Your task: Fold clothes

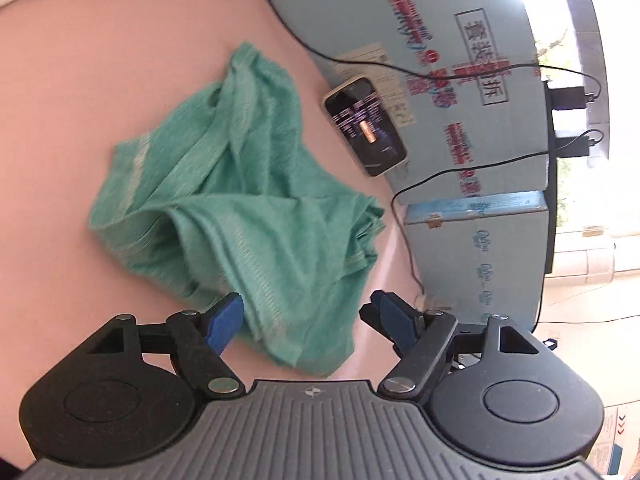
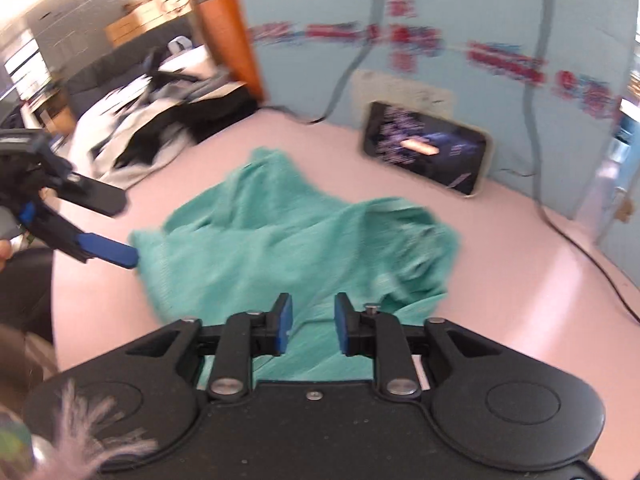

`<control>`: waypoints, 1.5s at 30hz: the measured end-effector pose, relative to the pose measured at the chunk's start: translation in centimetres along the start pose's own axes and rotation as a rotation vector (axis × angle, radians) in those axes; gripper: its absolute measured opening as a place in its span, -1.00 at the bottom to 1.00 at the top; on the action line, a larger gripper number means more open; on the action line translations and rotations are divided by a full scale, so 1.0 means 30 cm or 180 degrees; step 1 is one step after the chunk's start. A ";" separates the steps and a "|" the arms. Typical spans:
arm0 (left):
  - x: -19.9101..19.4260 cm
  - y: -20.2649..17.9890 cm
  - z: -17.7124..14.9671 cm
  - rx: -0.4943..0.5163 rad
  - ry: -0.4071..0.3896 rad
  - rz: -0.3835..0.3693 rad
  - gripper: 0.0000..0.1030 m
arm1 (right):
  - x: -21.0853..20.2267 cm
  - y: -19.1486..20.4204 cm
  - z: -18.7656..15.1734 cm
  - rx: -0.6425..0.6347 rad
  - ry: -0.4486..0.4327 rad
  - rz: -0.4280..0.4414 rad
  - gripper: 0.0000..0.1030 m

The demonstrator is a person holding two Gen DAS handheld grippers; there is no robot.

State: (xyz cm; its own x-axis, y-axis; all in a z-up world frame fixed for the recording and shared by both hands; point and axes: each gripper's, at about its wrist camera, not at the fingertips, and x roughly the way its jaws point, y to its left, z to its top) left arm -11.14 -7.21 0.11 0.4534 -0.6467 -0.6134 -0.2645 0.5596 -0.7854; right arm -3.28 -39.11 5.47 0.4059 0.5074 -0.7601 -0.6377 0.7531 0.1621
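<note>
Green cloth [image 1: 240, 216], one piece, lies crumpled in loose folds on the pink surface [image 1: 80, 80], just ahead of both grippers. Left gripper [image 1: 308, 312] hovers over its near edge with jaws spread wide, nothing pinched between the blue pads. Right gripper [image 2: 310, 328] sits over the cloth's near hem, its jaws partly open with a narrow gap; fabric shows under the gap but the pads do not press it. Two grippers in all: the right wrist view alone shows the left one from the side, one blue fingertip [image 2: 110, 254] touching or just beside the cloth's left corner. Beyond the cloth one phone [image 1: 366, 124], screen lit, leans against a light-blue printed box [image 1: 460, 20]; two black cables [image 1: 472, 168] run across that box. Only the right view shows a heap of grey and black clothes [image 2: 152, 132] far left
</note>
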 end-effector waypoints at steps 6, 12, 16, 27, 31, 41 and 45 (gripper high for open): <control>0.019 0.076 -0.043 -0.0164 0.0081 -0.0022 0.44 | 0.035 0.123 -0.065 -0.0277 0.0261 0.0151 0.00; 0.083 0.062 -0.009 -0.0148 0.0070 -0.0193 0.44 | 0.083 0.213 -0.090 -0.0587 0.0409 0.0086 0.00; 0.146 0.041 0.015 -0.0144 0.0032 -0.0114 0.38 | 0.116 0.263 -0.091 -0.0845 0.0499 -0.0023 -0.06; 0.113 0.053 0.088 -0.0489 -0.0172 -0.0522 -0.89 | 0.083 0.229 -0.032 -0.0726 0.0361 -0.0209 -0.31; 0.079 0.085 0.149 -0.0772 -0.0387 -0.0792 -0.89 | 0.091 0.203 -0.024 -0.0710 0.0405 -0.0310 -0.30; 0.029 0.151 0.350 -0.0826 -0.0783 -0.0476 -0.82 | 0.133 0.199 -0.014 -0.0711 0.0511 -0.0310 -0.30; 0.014 0.178 0.386 -0.0869 -0.0908 -0.0285 -0.70 | 0.139 0.189 -0.010 -0.0707 0.0520 -0.0326 -0.30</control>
State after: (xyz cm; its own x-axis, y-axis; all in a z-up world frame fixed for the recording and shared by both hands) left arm -2.53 1.51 -3.39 0.6928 -0.4953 -0.5241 -0.4122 0.3243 -0.8514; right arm -5.39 -32.86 3.05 0.3764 0.3457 -0.8595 -0.7338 0.6776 -0.0488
